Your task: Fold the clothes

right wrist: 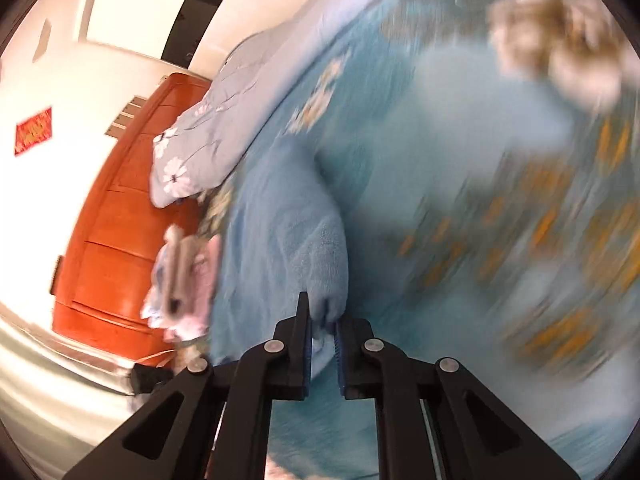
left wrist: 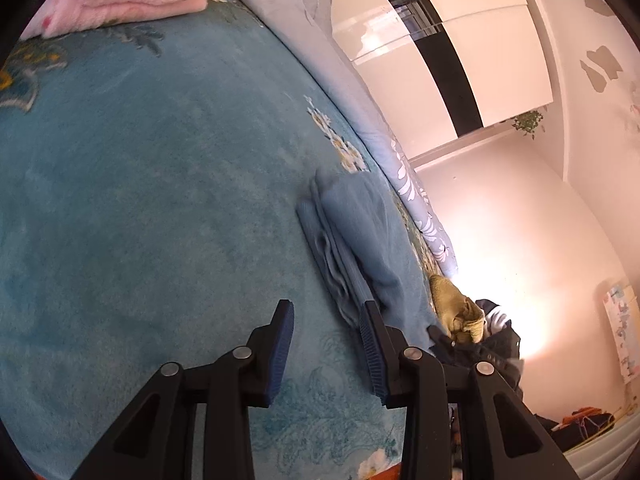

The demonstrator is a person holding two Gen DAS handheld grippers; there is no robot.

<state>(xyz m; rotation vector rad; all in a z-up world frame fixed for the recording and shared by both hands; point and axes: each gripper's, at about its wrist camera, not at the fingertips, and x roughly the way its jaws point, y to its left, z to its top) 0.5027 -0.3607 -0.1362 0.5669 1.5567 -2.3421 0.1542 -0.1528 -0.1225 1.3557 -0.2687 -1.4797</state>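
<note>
A light blue garment (left wrist: 352,236) lies folded on the teal floral bedspread (left wrist: 160,184), just ahead and right of my left gripper (left wrist: 326,320), which is open and empty above the bed. In the right wrist view my right gripper (right wrist: 323,322) is shut on the edge of a light blue fleece garment (right wrist: 288,232), which hangs ahead of the fingers over the bedspread (right wrist: 460,184). This view is motion-blurred.
A folded pink blanket (left wrist: 132,0) lies at the bed's far end. A pale floral duvet (left wrist: 416,192) runs along the far edge, also shown in the right wrist view (right wrist: 208,136). Tan and dark clothes (left wrist: 460,312) sit past the bed corner. An orange wooden headboard (right wrist: 120,240) and pink-white clothes (right wrist: 184,280) show left.
</note>
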